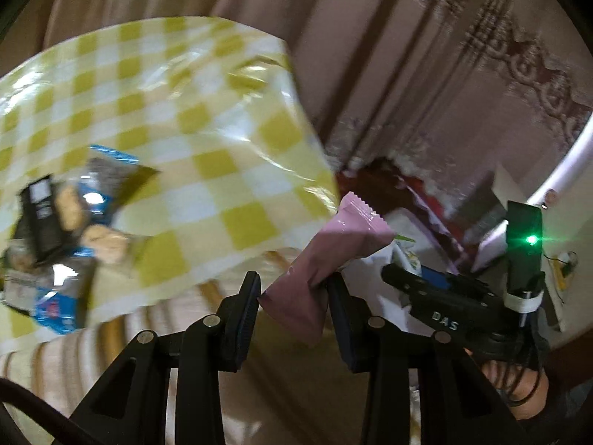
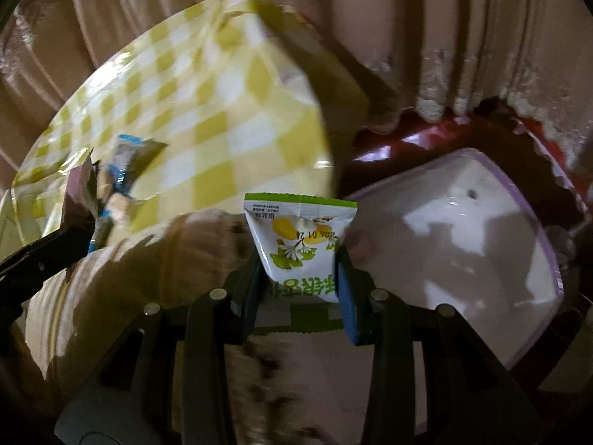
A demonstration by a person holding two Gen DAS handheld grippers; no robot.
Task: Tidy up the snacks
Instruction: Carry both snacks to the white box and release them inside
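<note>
My left gripper [image 1: 292, 293] is shut on a pink snack wrapper [image 1: 333, 252] that sticks up between its fingers. In the right wrist view, my right gripper [image 2: 300, 270] is shut on a white and green snack packet [image 2: 300, 241] with yellow fruit printed on it. Several blue and black snack packs [image 1: 70, 230] lie on the yellow checked tablecloth [image 1: 185, 129], to the left of both grippers. A white bin with a purple rim [image 2: 481, 244] stands just right of the held packet. The other gripper [image 1: 456, 304] shows at the right of the left wrist view.
Beige curtains [image 2: 407, 18] hang behind the table. A dark red surface [image 2: 407, 148] lies under the white bin. A striped beige cushion [image 2: 148, 278] sits below the table's edge. A person's hand [image 1: 519, 389] holds the right gripper.
</note>
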